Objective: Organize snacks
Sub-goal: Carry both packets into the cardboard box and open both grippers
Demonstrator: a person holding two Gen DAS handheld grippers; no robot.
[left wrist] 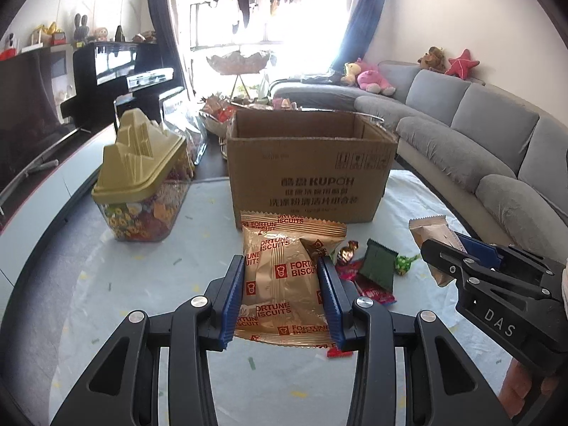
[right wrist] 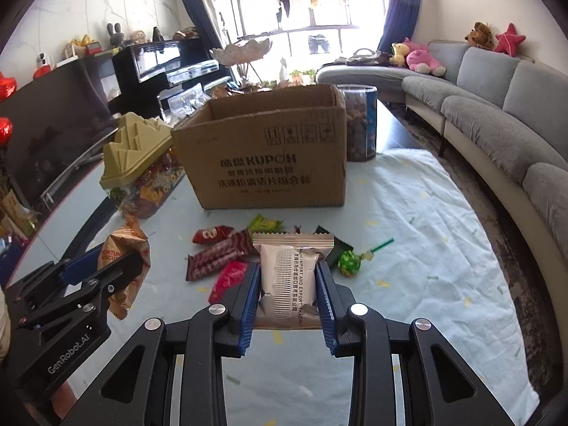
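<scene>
My left gripper [left wrist: 282, 266] is shut on a gold Fortune Biscuits packet [left wrist: 287, 284] and holds it above the table. My right gripper [right wrist: 288, 273] is shut on a silver biscuit packet [right wrist: 288, 284], its printed back facing up. Each gripper shows in the other view: the right gripper [left wrist: 458, 252] with its packet at the right, the left gripper [right wrist: 117, 266] with the gold packet [right wrist: 124, 248] at the left. An open cardboard box [left wrist: 309, 167] stands straight ahead, also in the right wrist view [right wrist: 266, 156]. Loose snacks [right wrist: 216, 255] and a green lollipop [right wrist: 349, 262] lie in front of it.
A clear candy jar with a gold castle-shaped lid [left wrist: 142, 177] stands left of the box. A tall clear jar [right wrist: 360, 124] stands behind the box's right corner. A grey sofa [left wrist: 479, 135] runs along the right. A pale cloth [right wrist: 408, 248] covers the table.
</scene>
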